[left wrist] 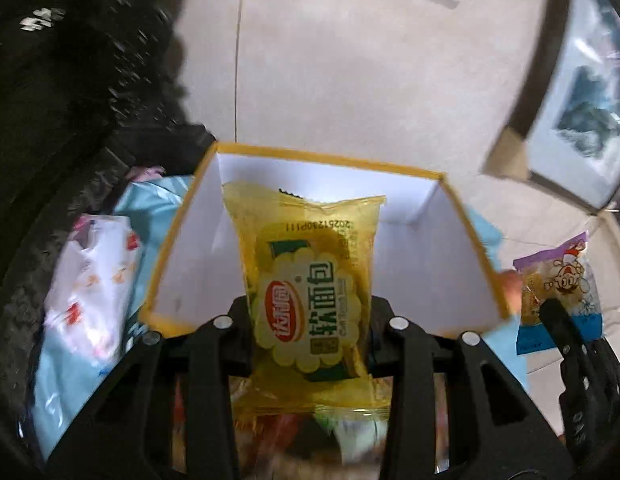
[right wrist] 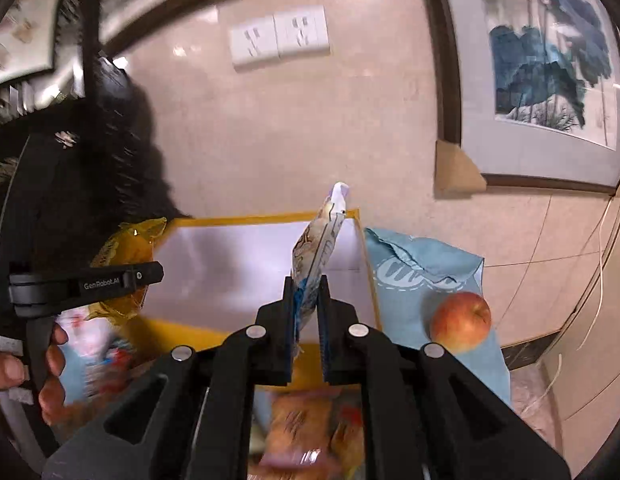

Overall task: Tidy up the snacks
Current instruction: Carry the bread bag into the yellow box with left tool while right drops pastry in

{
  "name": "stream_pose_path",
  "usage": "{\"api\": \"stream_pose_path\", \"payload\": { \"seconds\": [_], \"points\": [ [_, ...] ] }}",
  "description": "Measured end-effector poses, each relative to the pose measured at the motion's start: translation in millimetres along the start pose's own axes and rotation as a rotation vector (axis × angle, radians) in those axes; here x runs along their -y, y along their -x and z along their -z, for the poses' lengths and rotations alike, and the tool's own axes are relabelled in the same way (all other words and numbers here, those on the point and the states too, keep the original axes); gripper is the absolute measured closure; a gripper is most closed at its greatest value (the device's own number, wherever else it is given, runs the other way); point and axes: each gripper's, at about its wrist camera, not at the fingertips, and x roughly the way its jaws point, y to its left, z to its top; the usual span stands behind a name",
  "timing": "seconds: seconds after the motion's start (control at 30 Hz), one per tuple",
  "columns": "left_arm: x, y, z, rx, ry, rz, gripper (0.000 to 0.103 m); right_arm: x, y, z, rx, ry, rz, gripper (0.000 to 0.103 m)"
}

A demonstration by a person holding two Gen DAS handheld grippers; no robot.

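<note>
Two soft, light packets are held: yellow bread packet (left wrist: 310, 292) pinched in the left gripper (left wrist: 310, 316), purple snack packet (right wrist: 315, 256) squeezed in the nearly shut right gripper (right wrist: 306, 304), above the box (left wrist: 429, 240).

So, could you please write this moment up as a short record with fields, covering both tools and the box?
left tool: shut on the yellow bread packet, held above the box
right tool: shut on the purple-topped snack packet, held edge-on
box: yellow rim, white inside, open at the top; one dark-edged packet at its far wall, half hidden
beside box: apple lying on a light blue bag
loose snacks: blurred packets below both tools
wall: double socket, framed painting
</note>
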Motion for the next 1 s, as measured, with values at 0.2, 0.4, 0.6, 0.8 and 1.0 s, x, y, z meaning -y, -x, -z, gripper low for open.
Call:
{"api": "stream_pose_path", "payload": {
  "seconds": [0.2,0.4,0.6,0.8,1.0],
  "points": [
    [-19,-45,-2,-0.045,0.117,-0.027,0.008,-22,-51,1,-0.041,0.169,0.130,0.037],
    [-34,-5,21,-0.018,0.080,-0.016,0.007,9,6,18,-0.011,-0.034,-0.012,0.018],
    [-42,61,83,0.017,0.084,0.100,0.004,24,52,57,-0.101,-0.249,-0.126,0.001],
    [-48,109,161,0.079,0.038,0.099,0.002,16,68,94,-0.218,-0.291,-0.134,0.001],
    [-50,111,224,-0.045,-0.063,0.066,0.002,-5,79,131,-0.290,-0.212,-0.127,0.001]
  ]
}}
